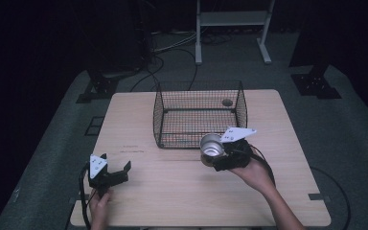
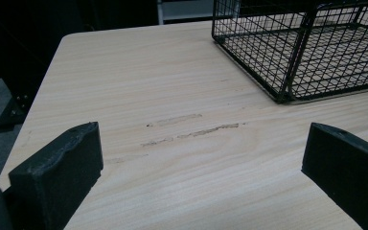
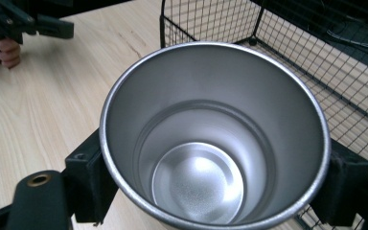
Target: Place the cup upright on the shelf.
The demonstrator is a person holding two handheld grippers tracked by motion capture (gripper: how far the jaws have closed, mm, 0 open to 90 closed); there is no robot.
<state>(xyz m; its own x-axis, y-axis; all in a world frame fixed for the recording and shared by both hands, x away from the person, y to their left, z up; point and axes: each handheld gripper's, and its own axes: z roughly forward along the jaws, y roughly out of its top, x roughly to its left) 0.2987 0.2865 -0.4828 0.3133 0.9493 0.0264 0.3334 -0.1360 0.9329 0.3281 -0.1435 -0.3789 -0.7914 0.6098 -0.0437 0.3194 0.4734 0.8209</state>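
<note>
A shiny steel cup is held above the table, just in front of the black wire basket. My right gripper is shut on the cup, one jaw on each side of its wall. The cup's open mouth faces the right gripper view and it is empty inside. My left gripper rests near the table's front left, open with nothing between its jaws. Its black fingers frame bare wood.
The wire basket stands at the back middle of the wooden table and looks empty. A round hole shows in the tabletop behind it. A white stand and cables lie on the floor beyond.
</note>
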